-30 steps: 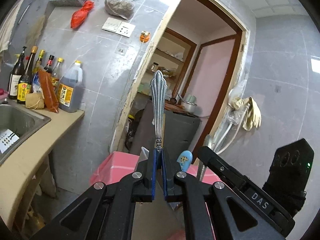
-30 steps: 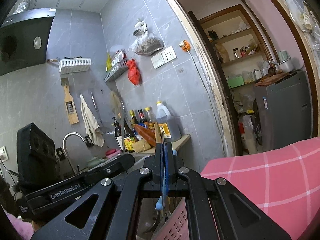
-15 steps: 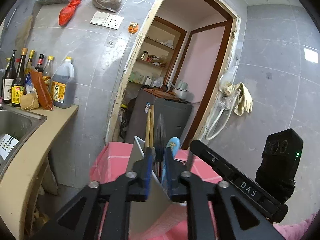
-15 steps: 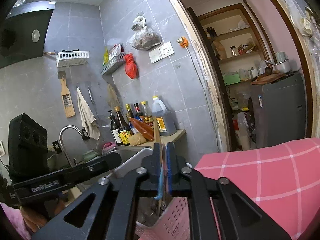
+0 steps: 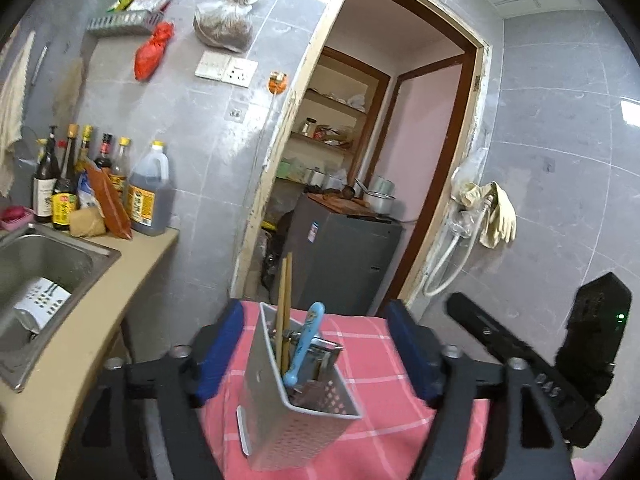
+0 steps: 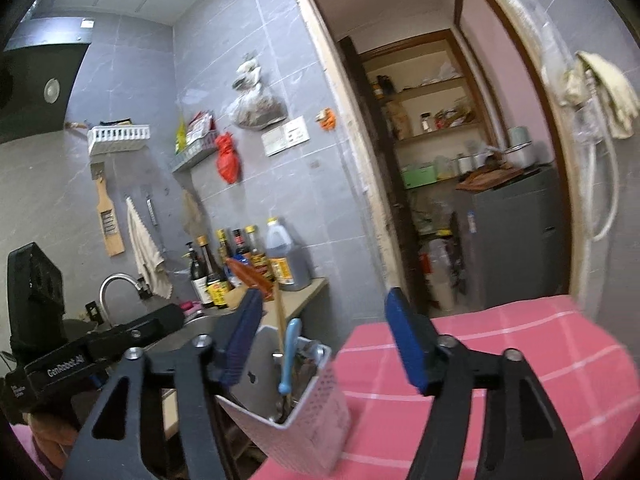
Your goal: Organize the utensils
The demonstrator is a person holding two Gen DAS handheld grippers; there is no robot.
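Both grippers point almost level, only a little downward, over the table with the pink checked cloth (image 5: 400,420). My left gripper (image 5: 316,356) has its jaws wide apart; they have just been opening, and its blue pads (image 5: 222,344) press on nothing. The perforated metal utensil holder (image 5: 308,428) stands on the cloth, seen between the two fingers but apart from both. Inside it I see a pair of wooden chopsticks (image 5: 285,300), a light blue plastic spoon handle (image 5: 306,344) and some metal cutlery, whose pieces I cannot tell one from another.

My right gripper (image 6: 324,344) also has its jaws spread, having just been opening, and it carries nothing. From its camera the same holder is at the near corner of the table, below the left finger, with the blue handle upright beside the chopsticks. The left gripper's black body comes in from the left there. Behind are the steel sink (image 5: 48,256) and a row of sauce bottles (image 5: 80,184) on the counter.
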